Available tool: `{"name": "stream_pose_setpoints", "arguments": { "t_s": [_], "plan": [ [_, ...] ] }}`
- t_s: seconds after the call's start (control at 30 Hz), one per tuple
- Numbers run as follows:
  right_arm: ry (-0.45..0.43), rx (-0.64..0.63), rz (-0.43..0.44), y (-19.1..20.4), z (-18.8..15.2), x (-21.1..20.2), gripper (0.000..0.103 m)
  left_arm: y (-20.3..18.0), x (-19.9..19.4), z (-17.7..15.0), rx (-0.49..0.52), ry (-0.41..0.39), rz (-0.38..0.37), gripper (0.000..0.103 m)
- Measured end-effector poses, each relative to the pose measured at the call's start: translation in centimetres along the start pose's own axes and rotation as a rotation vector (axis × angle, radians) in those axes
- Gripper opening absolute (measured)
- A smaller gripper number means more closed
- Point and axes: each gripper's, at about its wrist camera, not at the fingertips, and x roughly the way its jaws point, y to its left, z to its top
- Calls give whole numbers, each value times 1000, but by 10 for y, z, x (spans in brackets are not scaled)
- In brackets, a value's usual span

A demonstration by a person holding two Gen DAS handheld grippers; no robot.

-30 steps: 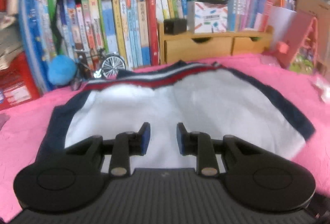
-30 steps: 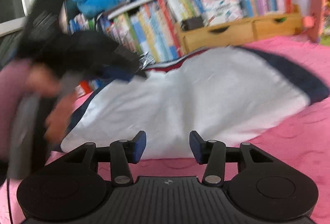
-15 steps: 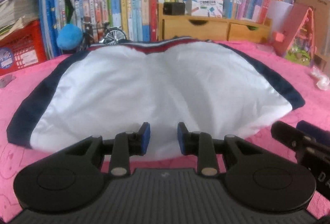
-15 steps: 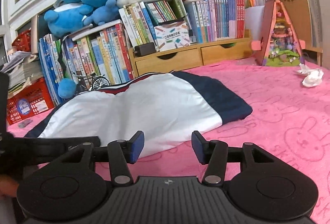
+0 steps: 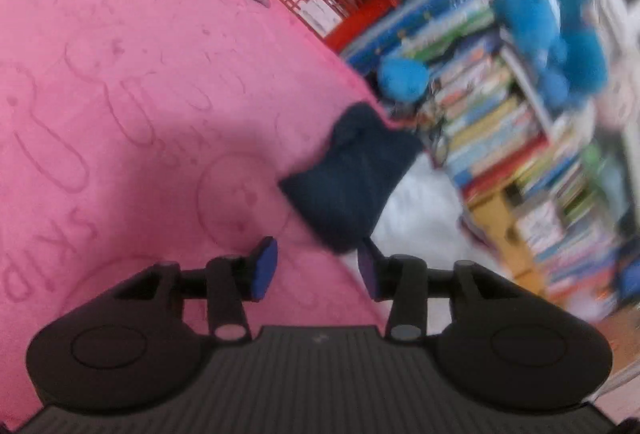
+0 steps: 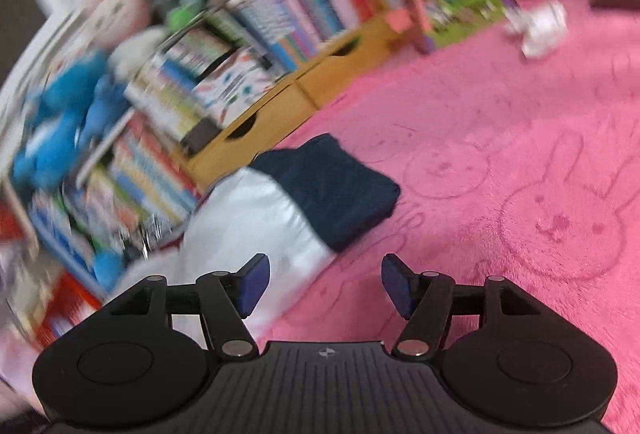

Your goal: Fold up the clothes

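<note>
1. The white garment (image 6: 256, 218) lies spread flat on the pink blanket (image 6: 520, 162), ready for folding.
2. Left gripper (image 5: 316, 270) faces the garment's left navy sleeve (image 5: 348, 178); its fingers, just widened, are released and empty.
3. Right gripper (image 6: 324, 284), likewise just widened and empty, faces the right navy sleeve (image 6: 336, 186), probably for a paired inward fold.

We see a fuzzy pink blanket (image 6: 520, 138), matt, with rabbit outlines pressed into its pile. On it lies the cloth garment (image 6: 256, 210): its white body has a faint sheen, its navy sleeve (image 5: 348, 174) is dull and knit-like. Each hand-held gripper is matt black plastic with a ribbed top, blue pads (image 6: 256, 280) and small metal pins. Behind the garment stand smooth wooden drawers (image 6: 280, 106), glossy book spines and fluffy blue plush toys (image 6: 60, 126).
</note>
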Motion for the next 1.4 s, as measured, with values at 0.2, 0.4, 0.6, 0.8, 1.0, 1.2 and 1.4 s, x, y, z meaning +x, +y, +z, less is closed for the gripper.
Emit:
{"name": "stream_pose_setpoints", "arguments": {
  "t_s": [0.2,0.4,0.6,0.8,1.0,1.2,1.4],
  "plan": [
    [19,56,19,-5,12,27,64,-8,20,-3,-25,-15,-71,56],
    [31,34,49,6,17,55,64,-19,37,3,6,-76,-39,51],
    [65,37,36,9,31,76,13,-28,40,4,78,-106,-19,3],
    [11,-87,105,31,51,35,7,-58,-13,3,229,-190,-116,2],
    [18,-161,159,24,43,-30,7,-44,-73,-14,326,-166,-122,2],
    [70,-279,91,-6,8,-65,11,-6,-82,-46,465,-14,49,8],
    [2,-545,-116,-4,-29,-77,35,18,-106,-45,504,-54,143,40]
  ]
}}
